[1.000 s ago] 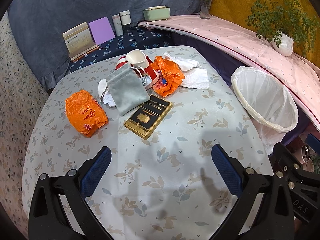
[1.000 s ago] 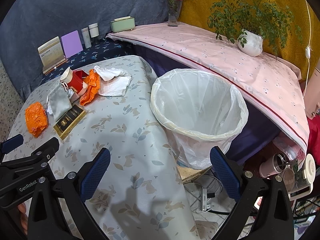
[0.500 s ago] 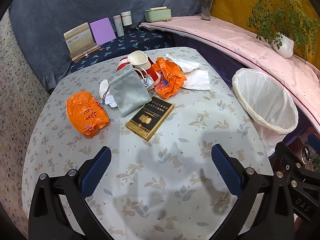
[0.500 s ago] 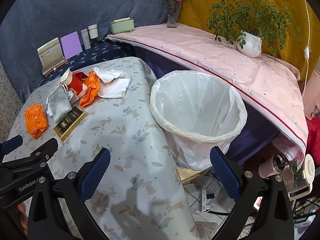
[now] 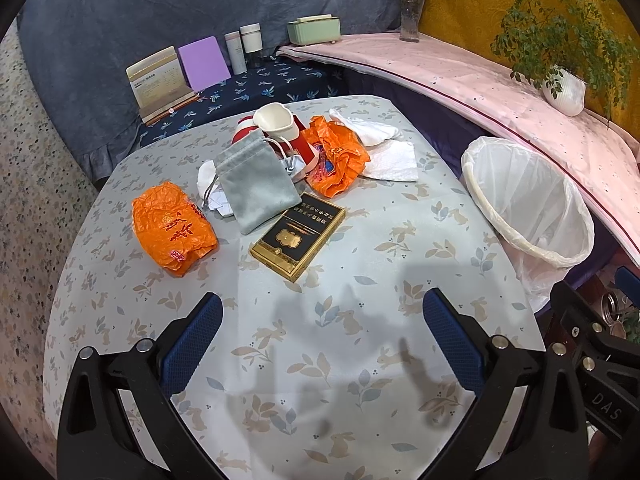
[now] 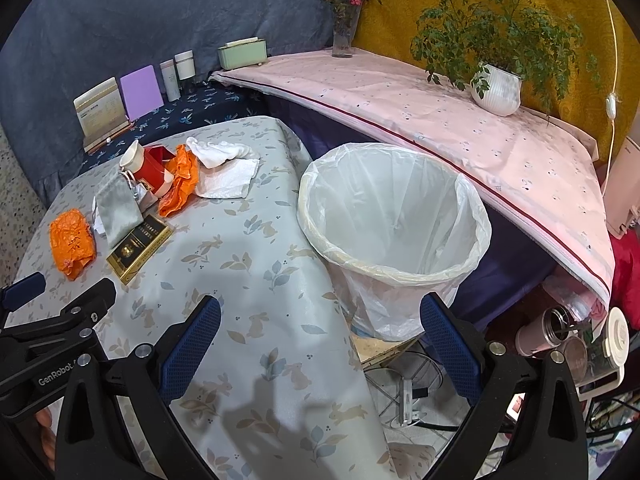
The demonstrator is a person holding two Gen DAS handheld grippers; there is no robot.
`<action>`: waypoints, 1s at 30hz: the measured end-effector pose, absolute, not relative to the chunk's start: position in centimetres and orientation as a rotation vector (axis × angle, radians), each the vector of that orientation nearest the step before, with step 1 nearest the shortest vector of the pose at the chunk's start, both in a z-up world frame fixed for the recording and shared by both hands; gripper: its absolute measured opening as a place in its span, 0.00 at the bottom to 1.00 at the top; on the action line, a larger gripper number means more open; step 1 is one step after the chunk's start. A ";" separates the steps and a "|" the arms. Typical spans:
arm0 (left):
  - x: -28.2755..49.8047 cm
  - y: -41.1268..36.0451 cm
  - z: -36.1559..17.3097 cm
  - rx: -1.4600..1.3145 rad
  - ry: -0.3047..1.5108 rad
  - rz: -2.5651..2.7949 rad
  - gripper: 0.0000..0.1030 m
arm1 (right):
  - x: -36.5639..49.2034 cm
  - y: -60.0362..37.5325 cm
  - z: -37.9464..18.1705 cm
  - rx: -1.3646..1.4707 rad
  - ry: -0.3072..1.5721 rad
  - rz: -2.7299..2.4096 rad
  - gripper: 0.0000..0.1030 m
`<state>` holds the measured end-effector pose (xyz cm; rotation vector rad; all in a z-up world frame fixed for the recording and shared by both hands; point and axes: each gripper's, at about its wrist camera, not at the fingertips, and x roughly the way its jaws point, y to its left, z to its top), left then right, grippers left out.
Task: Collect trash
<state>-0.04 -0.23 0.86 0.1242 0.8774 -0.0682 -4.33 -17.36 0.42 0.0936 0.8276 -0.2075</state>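
1. Left tool [image 5: 322, 328]: fingers spread wide apart, nothing between them, above the near part of the counter [image 5: 360, 380].
2. Right tool [image 6: 320, 330]: fingers likewise wide apart and empty, over the counter's right edge, facing the waste bin [image 6: 394, 236].
3. Trash cluster, far half of the counter: a crumpled orange wrapper [image 5: 174, 228] lies alone at the left; just beside it, a grey drawstring pouch [image 5: 256, 184] rests over crumpled white paper [image 5: 208, 184].
4. A black-and-gold flat box [image 5: 298, 236] lies nearest the left tool, its far corner touching the pouch.
5. Behind the pouch, a red-and-white paper cup [image 5: 280, 128] lies tipped, against a second orange wrapper [image 5: 336, 160]; white tissues [image 5: 384, 148] spread to the right of that wrapper.
6. The waste bin, lined with a white plastic bag, stands off the counter's right edge, below counter level, its mouth open and tilted toward the counter.
7. Open room: the near half of the counter, between the tools and the box, carries only tool shadows.
8. Surroundings: a pink-covered shelf [image 6: 440, 104] runs behind the bin, bearing a potted plant [image 6: 496, 88], a flower vase [image 6: 343, 36] and a green box [image 6: 242, 53]; bottles and cables lie on the floor at the lower right.
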 end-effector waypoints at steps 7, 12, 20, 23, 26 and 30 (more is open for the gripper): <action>-0.3 -0.4 1.0 0.126 0.867 -0.075 0.93 | -4.5 -17.5 0.6 0.095 0.820 -0.213 0.93; -0.3 -0.4 1.0 0.127 0.862 -0.077 0.93 | -4.7 -17.5 0.9 0.094 0.812 -0.221 0.93; -0.3 -0.1 1.2 0.119 0.844 -0.084 0.93 | -4.6 -17.3 1.2 0.093 0.801 -0.228 0.93; -0.3 0.1 1.3 0.113 0.840 -0.091 0.93 | -4.5 -17.2 1.4 0.091 0.797 -0.230 0.93; -0.3 0.2 1.3 0.109 0.834 -0.098 0.93 | -4.5 -17.0 1.5 0.093 0.789 -0.229 0.93; -0.3 0.6 1.4 0.097 0.824 -0.112 0.93 | -4.4 -16.8 1.8 0.096 0.778 -0.229 0.93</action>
